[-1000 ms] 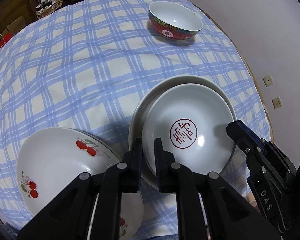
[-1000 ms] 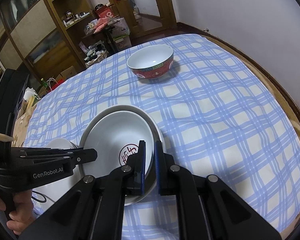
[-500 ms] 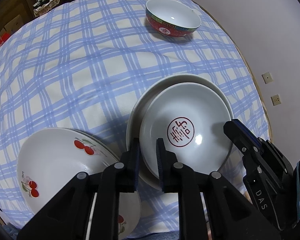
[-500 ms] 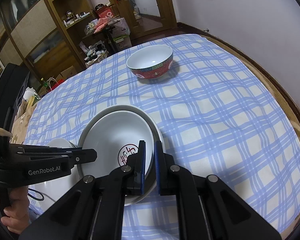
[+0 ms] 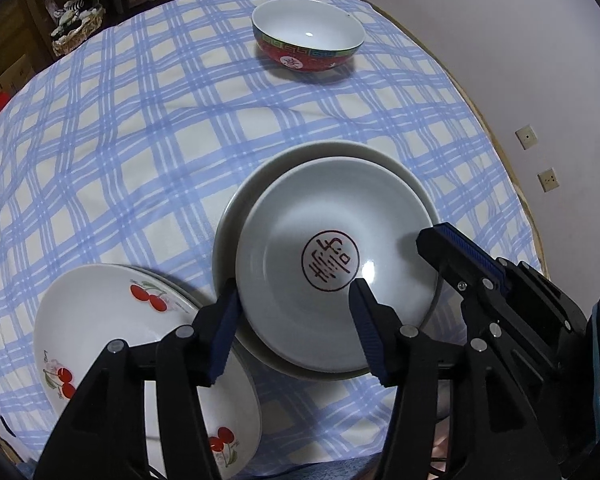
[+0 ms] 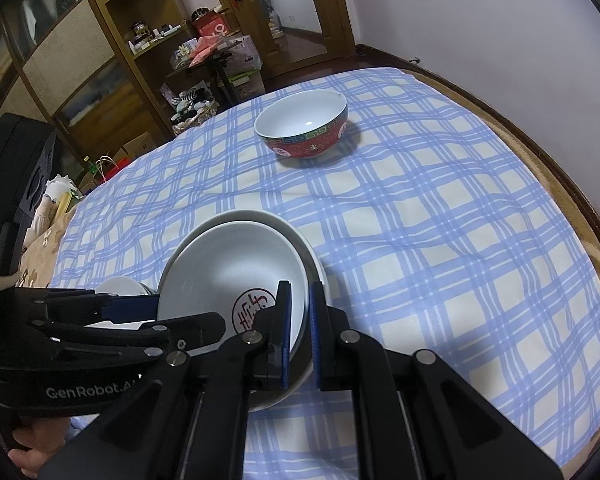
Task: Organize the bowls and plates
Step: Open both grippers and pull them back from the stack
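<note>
The cloth (image 5: 140, 140) is white with blue checks. The bowl (image 5: 307, 40) is red outside, white inside. One plate (image 5: 332, 264) bears a red seal, another (image 5: 112, 320) red cherries.

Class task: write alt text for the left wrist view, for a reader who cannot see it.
The left claw, open, straddles the near rim of a red-stamped plate nested in a larger plate; the right claw grips its right rim. A cherry plate lies left, a red bowl far off.
</note>
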